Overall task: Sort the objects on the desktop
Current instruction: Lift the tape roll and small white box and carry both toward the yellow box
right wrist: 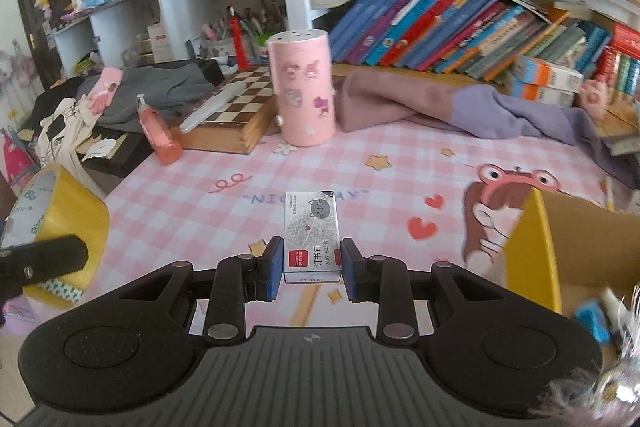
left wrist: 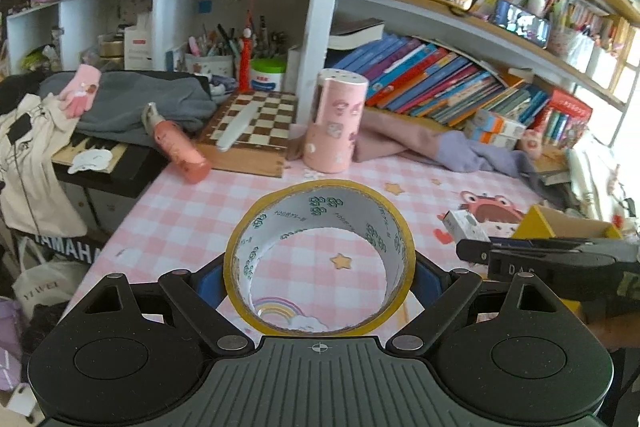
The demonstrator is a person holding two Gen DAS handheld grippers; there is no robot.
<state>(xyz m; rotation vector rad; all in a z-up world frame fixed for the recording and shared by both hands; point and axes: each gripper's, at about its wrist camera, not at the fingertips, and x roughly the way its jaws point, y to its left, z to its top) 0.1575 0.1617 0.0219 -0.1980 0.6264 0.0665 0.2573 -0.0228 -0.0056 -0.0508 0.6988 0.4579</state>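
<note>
Above the bench, we kept both tools level: left tool clamped the tape roll, right tool pinched the staple box.

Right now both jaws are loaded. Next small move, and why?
Probably carry the right gripper, shut on the staple box, right toward the yellow cardboard box and release inside. The open box sits just right of it and already holds small items. The left gripper grips the tape roll and can follow.
</note>
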